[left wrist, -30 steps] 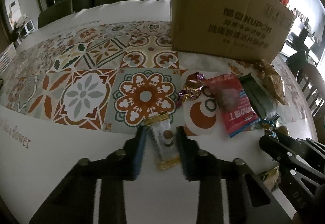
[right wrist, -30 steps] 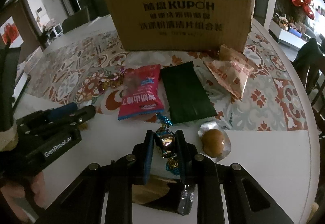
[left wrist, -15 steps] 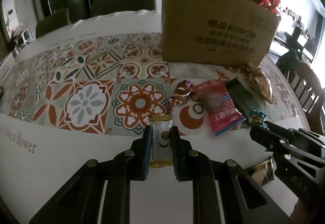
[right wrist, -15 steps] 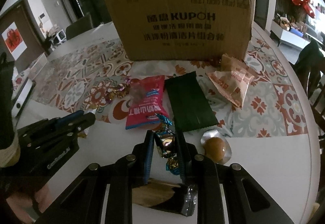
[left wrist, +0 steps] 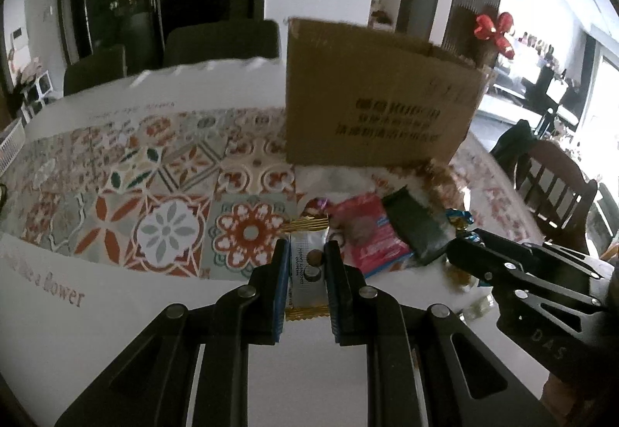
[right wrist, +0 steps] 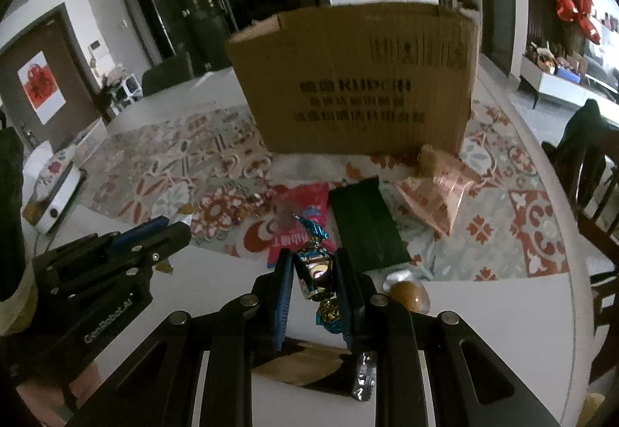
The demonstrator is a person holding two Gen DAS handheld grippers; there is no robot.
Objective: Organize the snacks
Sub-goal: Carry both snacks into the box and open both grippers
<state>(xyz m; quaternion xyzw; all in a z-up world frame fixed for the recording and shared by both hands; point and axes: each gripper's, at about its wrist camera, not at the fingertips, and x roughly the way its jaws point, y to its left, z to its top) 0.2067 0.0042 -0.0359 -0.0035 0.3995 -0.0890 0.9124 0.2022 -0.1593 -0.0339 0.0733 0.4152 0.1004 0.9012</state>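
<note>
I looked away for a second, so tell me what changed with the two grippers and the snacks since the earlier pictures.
The left gripper closed on the white snack bar and lifted it off the table. The right gripper kept its hold on the blue candy and raised it too. The box, red packet, green packet and other snacks stayed put.

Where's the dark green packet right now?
In the right wrist view the dark green packet lies flat on the patterned tablecloth, between the red snack bag and the tan wrapper, before the cardboard box.
</note>
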